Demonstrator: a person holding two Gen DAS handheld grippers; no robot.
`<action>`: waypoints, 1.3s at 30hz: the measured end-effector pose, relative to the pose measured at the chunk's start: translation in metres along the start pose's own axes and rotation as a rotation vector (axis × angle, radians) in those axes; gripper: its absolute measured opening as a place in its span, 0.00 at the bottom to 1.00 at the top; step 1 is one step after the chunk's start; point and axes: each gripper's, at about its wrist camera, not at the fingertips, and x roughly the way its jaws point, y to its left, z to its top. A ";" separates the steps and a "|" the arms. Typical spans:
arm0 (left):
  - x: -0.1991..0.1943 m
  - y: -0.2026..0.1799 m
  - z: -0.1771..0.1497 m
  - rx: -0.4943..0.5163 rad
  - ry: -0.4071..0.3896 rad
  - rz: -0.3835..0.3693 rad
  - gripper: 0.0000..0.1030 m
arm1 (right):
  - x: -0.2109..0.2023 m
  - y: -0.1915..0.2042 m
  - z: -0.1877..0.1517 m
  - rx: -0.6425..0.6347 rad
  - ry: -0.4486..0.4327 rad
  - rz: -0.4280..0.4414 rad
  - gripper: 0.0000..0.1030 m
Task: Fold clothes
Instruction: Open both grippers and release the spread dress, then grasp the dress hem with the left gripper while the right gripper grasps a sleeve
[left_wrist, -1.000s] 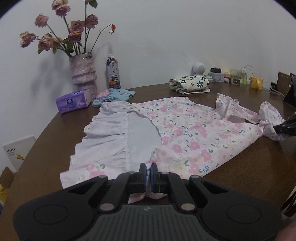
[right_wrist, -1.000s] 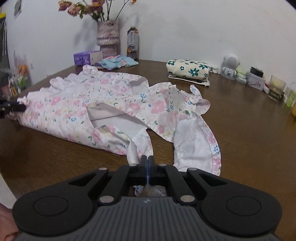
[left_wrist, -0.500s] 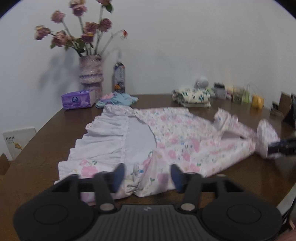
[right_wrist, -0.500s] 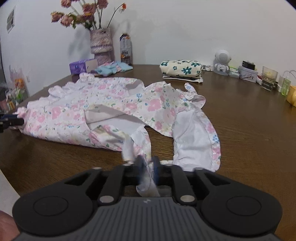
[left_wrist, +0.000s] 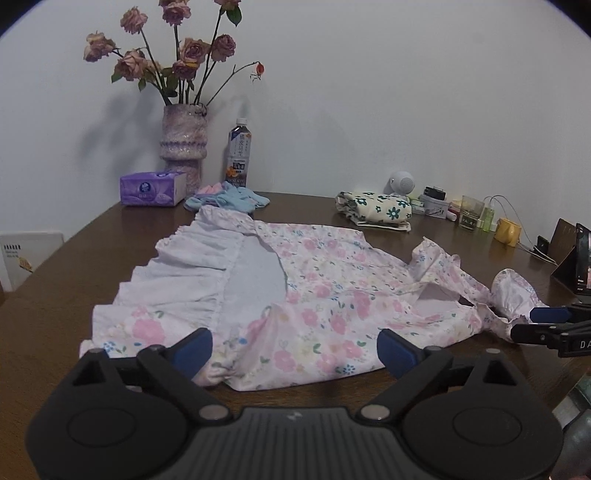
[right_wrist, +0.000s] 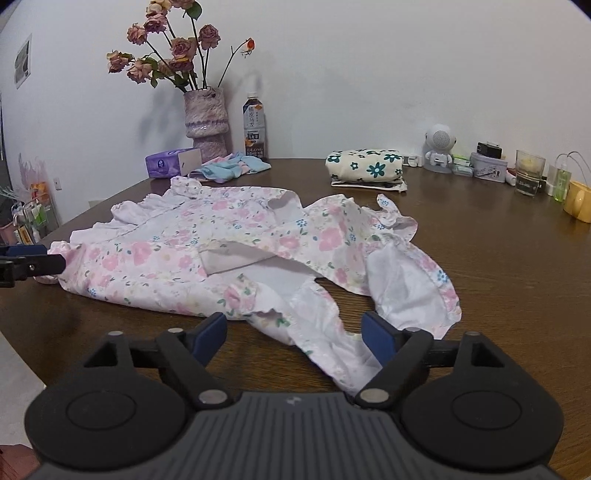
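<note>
At the bottom of both wrist views, the left gripper (left_wrist: 295, 345) and the right gripper (right_wrist: 294, 334), pinching a second ago, are opening wide, releasing the pink floral cotton dress (left_wrist: 314, 295) onto the brown wooden table (right_wrist: 498, 258), so this fold seems finished.

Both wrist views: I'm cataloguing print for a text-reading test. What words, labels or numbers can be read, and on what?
"OLONG": brown band low on the clear plastic drink bottle; the large characters on its white label above are too blurred to transcribe safely.
"DA": white letters on the black right gripper, cut off by the frame edge.
Purple tissue box: round logo, unreadable.
White card: unreadable.
Grey tin: unreadable.
</note>
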 end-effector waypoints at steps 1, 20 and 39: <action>0.000 0.000 0.000 0.000 0.001 0.001 0.94 | -0.001 0.000 0.000 0.002 -0.001 -0.001 0.83; -0.002 0.020 0.001 -0.097 0.017 0.016 0.97 | 0.002 0.000 0.001 0.035 0.014 -0.021 0.99; 0.001 0.042 0.006 -0.119 0.007 0.128 0.99 | 0.005 0.000 0.006 0.031 0.012 -0.050 0.99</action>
